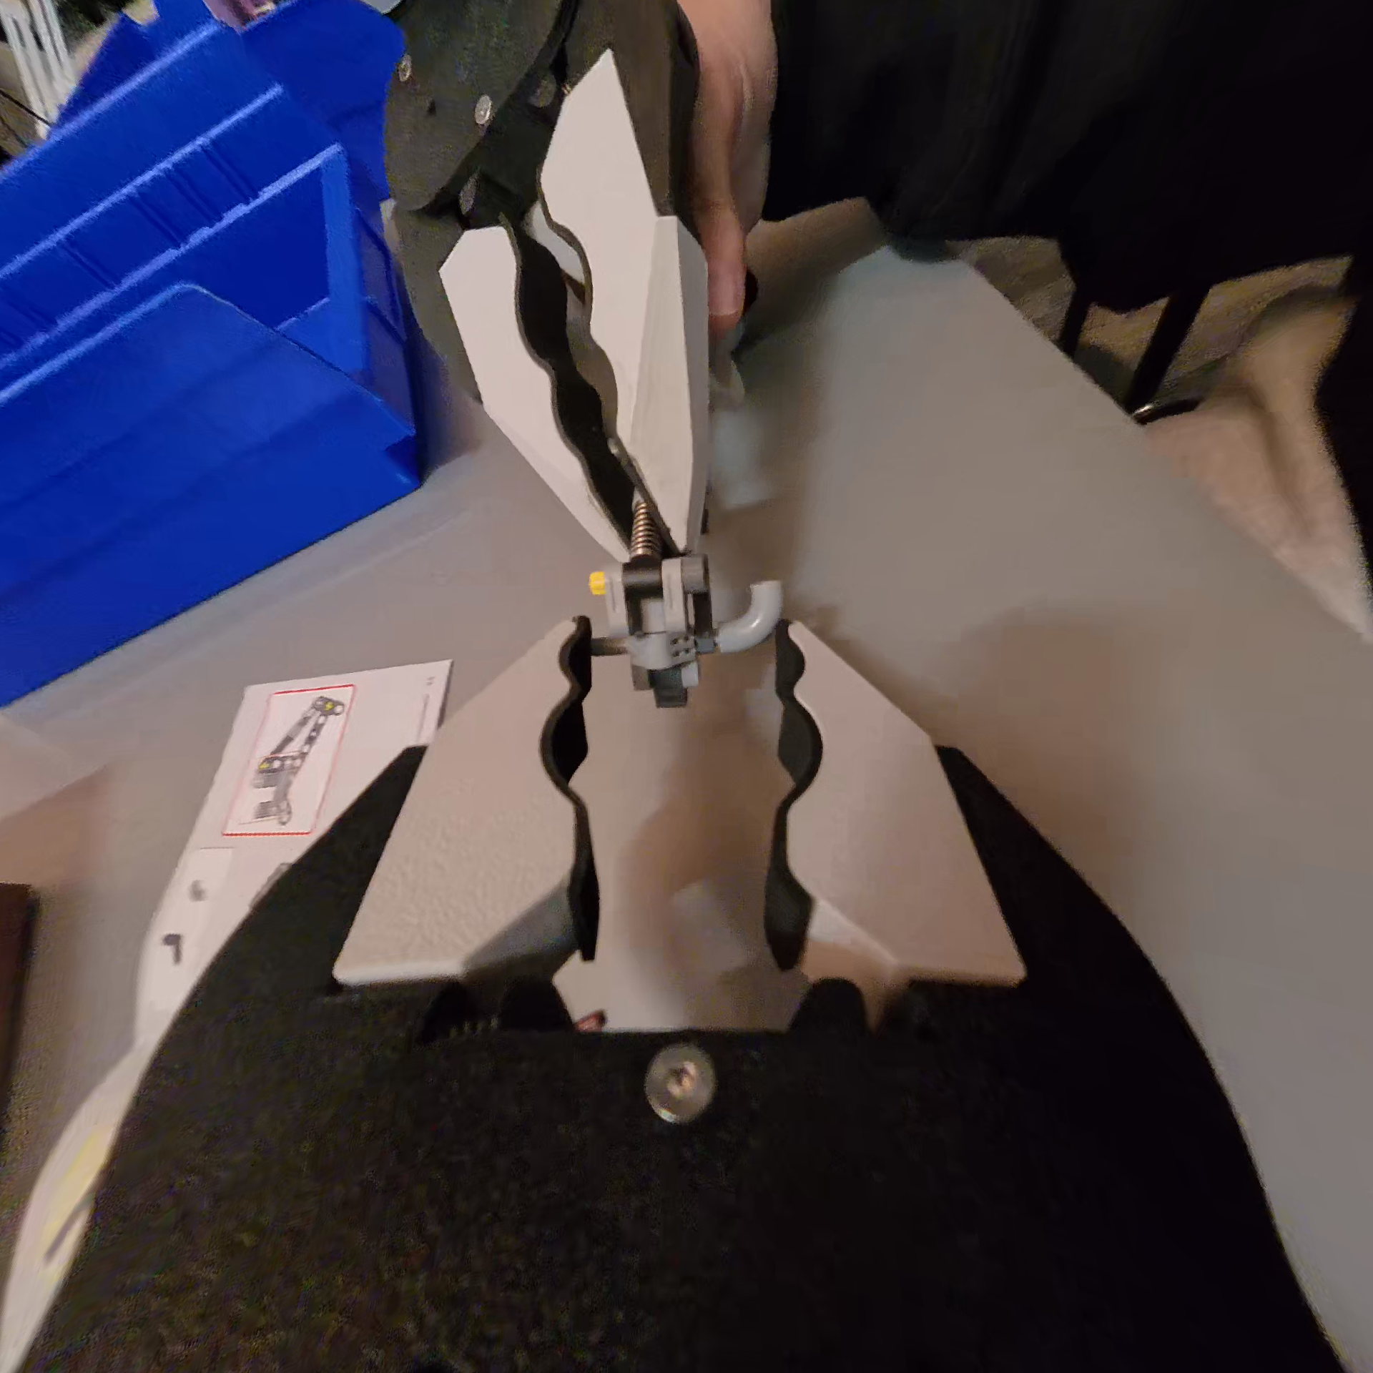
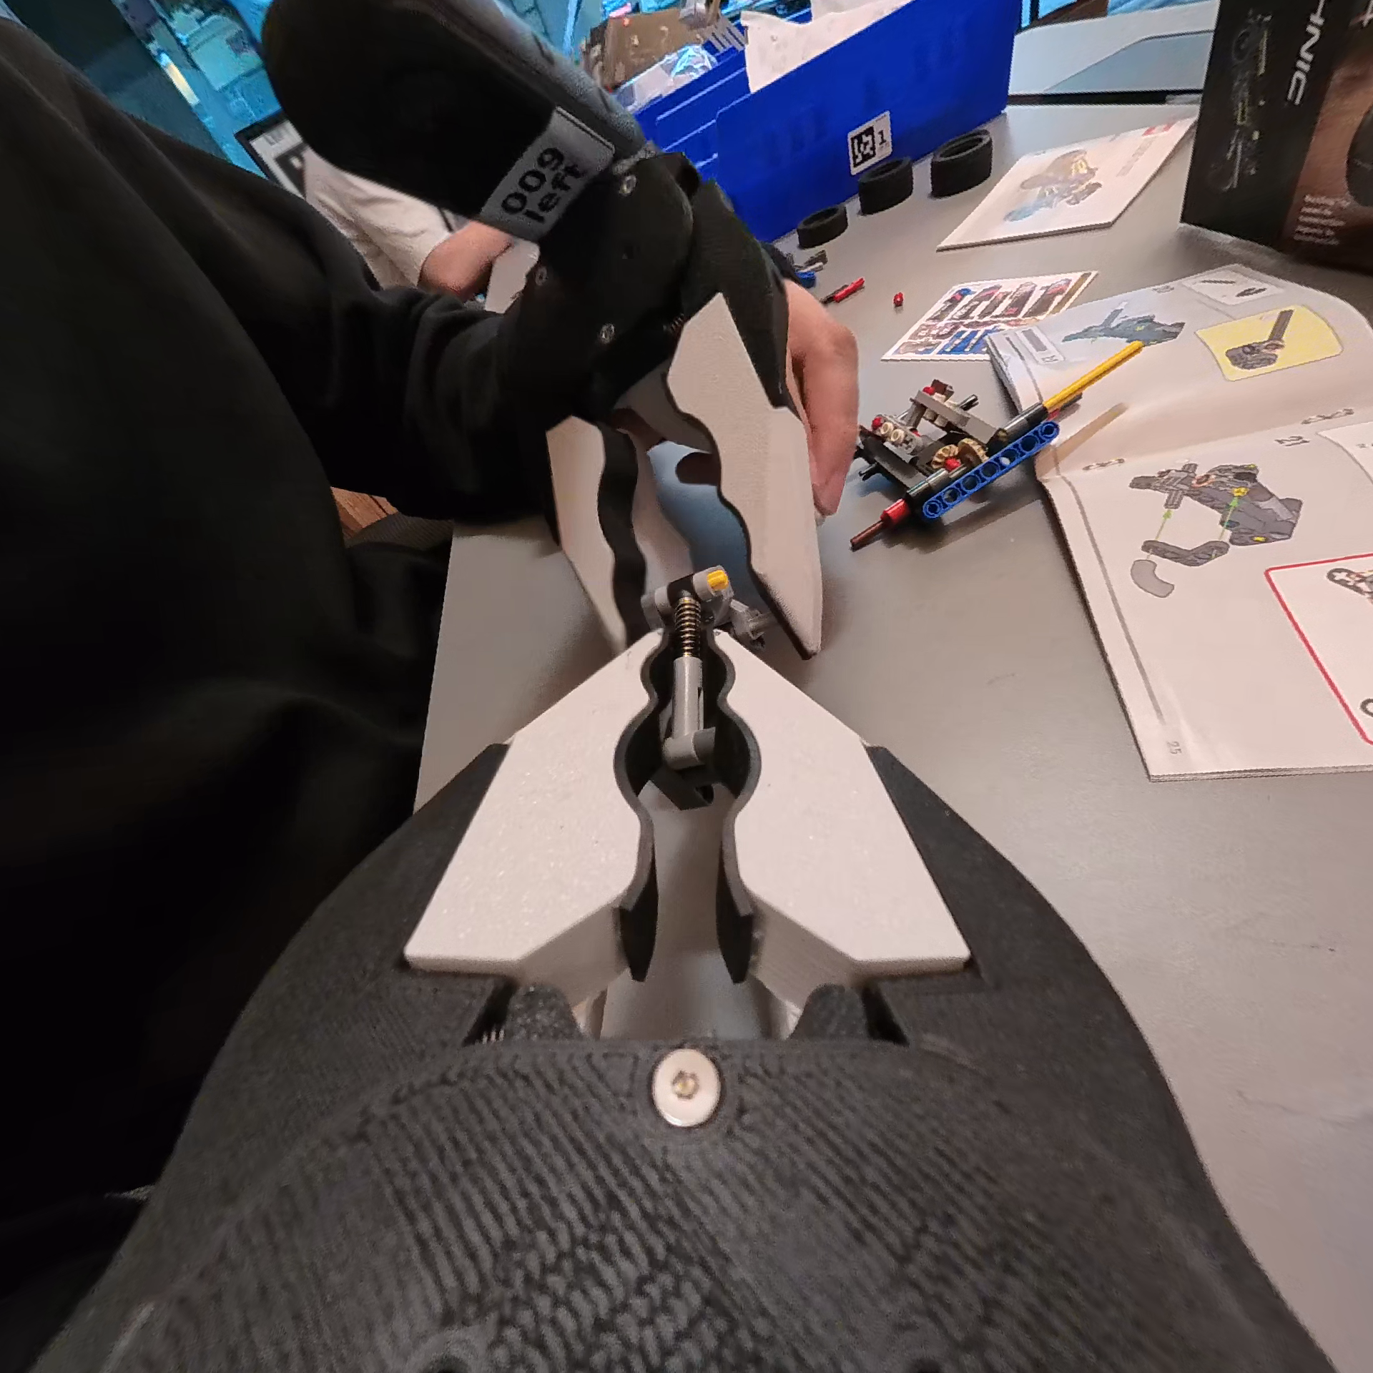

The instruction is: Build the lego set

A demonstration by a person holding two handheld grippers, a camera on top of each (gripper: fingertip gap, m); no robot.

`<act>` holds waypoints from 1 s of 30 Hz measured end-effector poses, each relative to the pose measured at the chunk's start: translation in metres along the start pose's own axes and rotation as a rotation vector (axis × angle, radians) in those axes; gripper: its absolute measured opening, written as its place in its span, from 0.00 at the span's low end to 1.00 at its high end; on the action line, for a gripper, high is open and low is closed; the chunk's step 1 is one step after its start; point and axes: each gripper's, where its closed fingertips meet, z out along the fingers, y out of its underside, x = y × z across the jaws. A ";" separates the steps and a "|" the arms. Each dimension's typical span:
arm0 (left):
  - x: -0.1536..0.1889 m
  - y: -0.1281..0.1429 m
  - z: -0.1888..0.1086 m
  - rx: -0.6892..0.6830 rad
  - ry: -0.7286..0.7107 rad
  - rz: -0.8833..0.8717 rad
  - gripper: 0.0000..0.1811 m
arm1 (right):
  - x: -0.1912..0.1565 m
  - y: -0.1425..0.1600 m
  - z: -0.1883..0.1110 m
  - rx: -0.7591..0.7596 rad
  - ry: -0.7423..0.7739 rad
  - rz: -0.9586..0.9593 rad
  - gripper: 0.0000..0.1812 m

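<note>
My right tool (image 2: 687, 654) clamped on the spring strut (image 2: 687, 669), my left tool (image 1: 680, 631) spread wide — strut's end between its tips, above the counter (image 1: 966, 594).

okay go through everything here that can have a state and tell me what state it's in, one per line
Right gripper: shut on the shock absorber piece.
Left gripper: open, fingers either side of the small assembly.
Shock absorber piece: held above the table, small grey assembly on its far end.
Instruction booklet: lying open.
Blue-beam chassis: partly built, resting on the table.
Three tyres: loose, unmounted.
</note>
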 end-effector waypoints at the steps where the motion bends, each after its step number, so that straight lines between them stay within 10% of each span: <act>1: 0.003 0.000 0.000 0.005 0.026 -0.023 0.31 | 0.001 0.000 0.000 -0.003 0.009 0.003 0.02; 24: -0.012 -0.003 -0.001 0.005 -0.066 0.000 0.15 | 0.005 -0.014 -0.007 0.100 0.016 0.011 0.02; 30: -0.049 -0.005 -0.018 0.010 -0.424 0.297 0.29 | 0.043 -0.041 -0.038 0.399 0.116 0.308 0.02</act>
